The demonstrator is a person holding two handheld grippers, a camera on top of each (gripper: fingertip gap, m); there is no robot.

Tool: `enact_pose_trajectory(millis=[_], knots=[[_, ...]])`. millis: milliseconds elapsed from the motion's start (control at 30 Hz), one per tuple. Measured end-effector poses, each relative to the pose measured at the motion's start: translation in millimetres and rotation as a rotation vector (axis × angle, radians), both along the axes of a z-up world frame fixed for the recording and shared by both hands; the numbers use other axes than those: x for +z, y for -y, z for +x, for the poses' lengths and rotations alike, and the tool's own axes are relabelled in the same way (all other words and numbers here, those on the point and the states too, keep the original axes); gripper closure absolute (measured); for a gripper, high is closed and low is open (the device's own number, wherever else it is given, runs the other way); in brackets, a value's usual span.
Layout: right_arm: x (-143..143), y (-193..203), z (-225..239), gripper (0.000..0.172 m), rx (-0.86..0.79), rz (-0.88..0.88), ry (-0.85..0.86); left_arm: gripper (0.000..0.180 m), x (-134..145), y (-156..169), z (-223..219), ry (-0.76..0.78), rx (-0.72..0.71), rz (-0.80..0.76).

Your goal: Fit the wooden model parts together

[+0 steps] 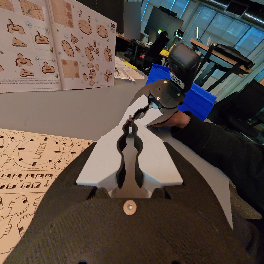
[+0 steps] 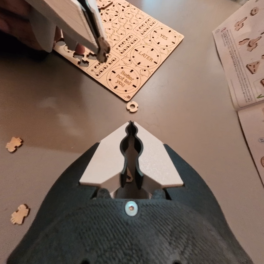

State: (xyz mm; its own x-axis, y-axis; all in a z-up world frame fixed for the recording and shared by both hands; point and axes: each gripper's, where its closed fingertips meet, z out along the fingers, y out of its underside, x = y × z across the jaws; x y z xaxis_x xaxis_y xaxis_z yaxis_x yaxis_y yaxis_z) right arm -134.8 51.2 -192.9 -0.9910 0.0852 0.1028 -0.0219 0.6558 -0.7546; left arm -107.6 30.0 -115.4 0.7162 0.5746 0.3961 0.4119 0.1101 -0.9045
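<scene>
My left gripper is shut on a small brown wooden piece, seen edge-on at its tips. In the right wrist view the left gripper reaches in from the top left, holding that lobed wooden piece above the punched wooden parts sheet. My right gripper is shut, and nothing shows between its tips. It hovers over the grey table just short of a small wooden ring. In the left wrist view the right gripper points at the left gripper's tips from the right.
The parts sheet lies front left. An open instruction booklet stands behind it and shows at the right. Two loose lobed pieces lie on the table. A blue bin sits behind the right gripper. Spacing between my two grippers at the tips: around 9 centimeters.
</scene>
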Motion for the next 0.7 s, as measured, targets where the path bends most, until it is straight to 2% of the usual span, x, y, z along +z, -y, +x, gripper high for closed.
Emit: enact_pose_trajectory(millis=[200, 367, 467, 633, 667, 700], knots=[[17, -2, -3, 0.169, -0.043, -0.099, -0.072, 0.179, 3, 6, -3, 0.011, 0.024, 0.041], [15, 8, -9, 0.138, -0.106, -0.106, 0.058, 0.179, 7, 7, -5, 0.027, 0.026, 0.095], [9, 17, -7, 0.128, -0.111, -0.084, 0.167, 0.179, 8, 5, -5, 0.035, 0.019, 0.109], [-2, 24, -6, 0.132, -0.083, -0.008, 0.117, 0.179, 6, 2, -5, 0.028, 0.016, 0.088], [-2, 25, -4, 0.137, -0.075, -0.004, 0.1, 0.179, 6, 1, -5, 0.028, 0.014, 0.084], [-2, 25, -1, 0.149, -0.06, -0.004, 0.103, 0.18, 5, 1, -4, 0.028, 0.012, 0.08]])
